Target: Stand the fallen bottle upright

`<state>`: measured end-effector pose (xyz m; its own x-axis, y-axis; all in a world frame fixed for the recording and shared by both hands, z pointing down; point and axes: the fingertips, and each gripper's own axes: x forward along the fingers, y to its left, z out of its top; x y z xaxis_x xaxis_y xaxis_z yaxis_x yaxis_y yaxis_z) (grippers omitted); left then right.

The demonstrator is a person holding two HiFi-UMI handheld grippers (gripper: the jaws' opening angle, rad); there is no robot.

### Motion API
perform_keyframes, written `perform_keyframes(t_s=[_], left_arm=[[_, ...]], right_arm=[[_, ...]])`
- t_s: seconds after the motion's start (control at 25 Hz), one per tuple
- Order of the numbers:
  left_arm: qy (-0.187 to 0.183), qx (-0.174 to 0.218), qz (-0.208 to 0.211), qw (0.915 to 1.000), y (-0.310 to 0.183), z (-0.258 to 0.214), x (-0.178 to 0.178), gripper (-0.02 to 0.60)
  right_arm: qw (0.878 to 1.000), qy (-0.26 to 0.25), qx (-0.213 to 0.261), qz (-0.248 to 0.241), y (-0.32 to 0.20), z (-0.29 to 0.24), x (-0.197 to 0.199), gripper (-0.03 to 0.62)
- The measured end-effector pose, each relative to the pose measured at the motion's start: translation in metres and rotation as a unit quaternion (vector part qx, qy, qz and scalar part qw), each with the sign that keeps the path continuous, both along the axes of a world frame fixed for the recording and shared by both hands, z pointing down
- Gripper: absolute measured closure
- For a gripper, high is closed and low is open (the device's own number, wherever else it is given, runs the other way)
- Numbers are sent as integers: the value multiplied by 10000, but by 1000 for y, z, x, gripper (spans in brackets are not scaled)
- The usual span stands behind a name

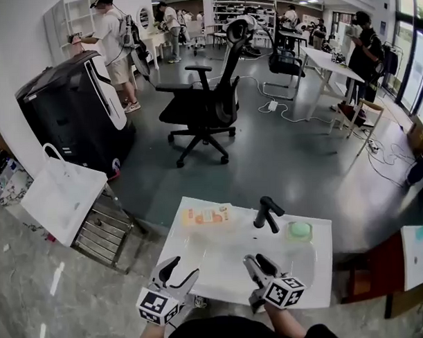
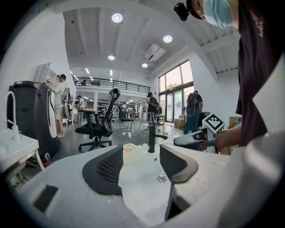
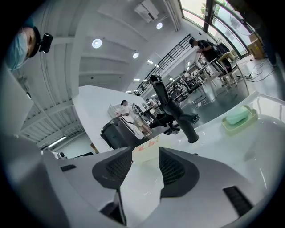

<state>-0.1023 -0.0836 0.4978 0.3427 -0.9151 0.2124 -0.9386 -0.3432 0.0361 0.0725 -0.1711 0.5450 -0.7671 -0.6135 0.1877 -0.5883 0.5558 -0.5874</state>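
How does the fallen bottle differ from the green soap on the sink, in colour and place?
The bottle is pale with orange print; the soap is plain green. In the head view, the bottle lies left of the faucet, the soap right of it. Both rest on the back edge of the sink.

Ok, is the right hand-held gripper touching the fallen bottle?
Apart. Head view: right hand-held gripper over the near side of the sink, bottle lying on its far rim, bare basin between.
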Motion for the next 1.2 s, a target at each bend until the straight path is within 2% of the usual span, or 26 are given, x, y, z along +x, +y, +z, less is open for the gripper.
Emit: perform_keyframes(t_s=[0.4,0.72,1.04,1.2], left_arm=[[-290,-269,618,9973,-59,21,-36,328],[-474,-551,1023,9921,-89,44,-60,328],[-1192,-757,1454,9792,-113,67,-71,328],[-1675,-829,1618,9690,-125,79,-73,328]], right_arm=[[9953,-406,-368,793,-44,20,-24,419],[9824,-840,-847,1439,-80,49,-41,425],[9621,-1438,-1232,1964,-114,66,-47,431],[9324,-2172,-1483,2480,-131,73,-42,446]])
